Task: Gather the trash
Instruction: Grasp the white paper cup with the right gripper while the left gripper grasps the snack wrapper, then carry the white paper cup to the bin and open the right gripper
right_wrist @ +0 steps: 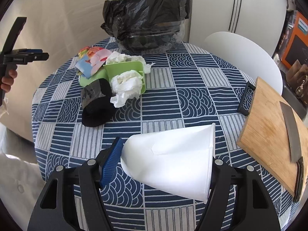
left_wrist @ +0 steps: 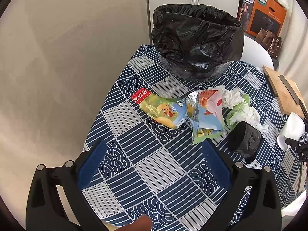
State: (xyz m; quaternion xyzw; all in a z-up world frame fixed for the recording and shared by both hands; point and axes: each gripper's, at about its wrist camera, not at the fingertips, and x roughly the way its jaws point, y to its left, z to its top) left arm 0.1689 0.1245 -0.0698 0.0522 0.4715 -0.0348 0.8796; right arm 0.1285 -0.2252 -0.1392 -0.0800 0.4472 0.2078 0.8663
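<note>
Your right gripper [right_wrist: 165,159] sits low in the bottom centre of its own view, fingers closed against a white paper cup [right_wrist: 173,157]. The cup lies on its side between them, wide mouth toward the right finger and narrow base against the blue pad [right_wrist: 112,161] of the left finger, held above the patterned tablecloth [right_wrist: 192,100].

Your left gripper [left_wrist: 154,165] hovers over the near left part of the table with its fingers spread wide and nothing between them; only tablecloth shows in the gap. In the right wrist view it appears at the far left edge, level with the upper part of the frame, your hand [right_wrist: 8,80] wrapped around its handle.

The rest of the trash is heaped in the middle of the left wrist view: a green-and-red snack wrapper [left_wrist: 159,109] lying flat, a second wrapper with a foil lining [left_wrist: 207,113] just right of it, crumpled white tissues [left_wrist: 233,98] on a green tray [right_wrist: 125,69], and a black roll [left_wrist: 244,142] lying on its side just in front of them.

The bin lined with a black bag [left_wrist: 196,40] stands at the far edge of the table, top centre of both views. A wooden cutting board [right_wrist: 269,134] with a knife [right_wrist: 290,130] lies at the right edge.
</note>
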